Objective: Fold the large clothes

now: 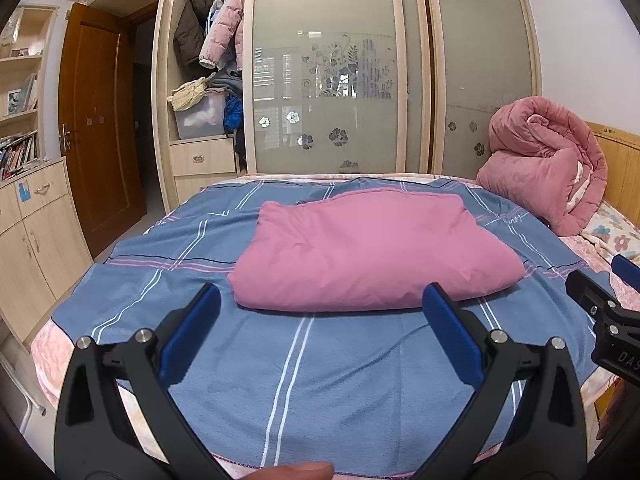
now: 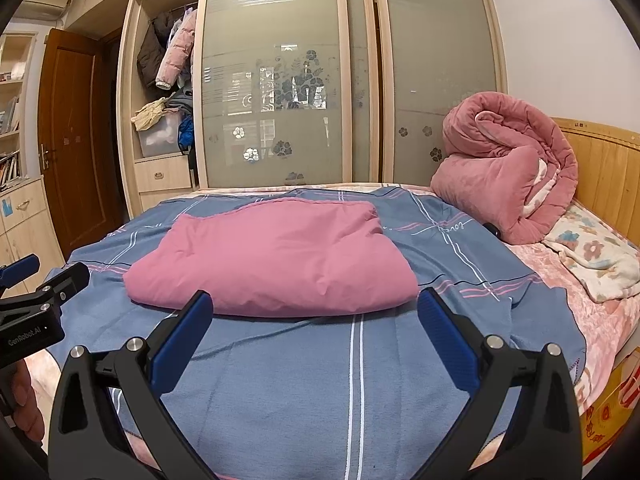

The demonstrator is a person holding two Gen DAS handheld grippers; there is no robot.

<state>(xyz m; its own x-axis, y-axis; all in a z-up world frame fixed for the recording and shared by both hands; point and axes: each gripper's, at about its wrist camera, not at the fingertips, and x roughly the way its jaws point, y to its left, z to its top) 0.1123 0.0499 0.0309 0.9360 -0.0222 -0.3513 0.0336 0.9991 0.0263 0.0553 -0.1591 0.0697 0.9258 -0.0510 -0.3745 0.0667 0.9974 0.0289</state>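
A pink padded garment (image 1: 372,248) (image 2: 276,256) lies folded into a thick rectangle on the blue striped sheet (image 1: 312,376) (image 2: 320,392) in the middle of the bed. My left gripper (image 1: 322,300) hangs open just in front of its near edge, with nothing between the blue pads. My right gripper (image 2: 316,308) is also open and empty, close to the same near edge, and its black body shows at the right edge of the left wrist view. Neither gripper touches the garment.
A rolled pink quilt (image 1: 548,168) (image 2: 508,172) and a floral blanket (image 2: 596,260) sit by the wooden headboard (image 2: 600,168) on the right. Beyond the bed stands a wardrobe with frosted sliding doors (image 1: 328,80), an open section with hanging jackets (image 1: 216,36), and a brown door (image 1: 96,120) at the left.
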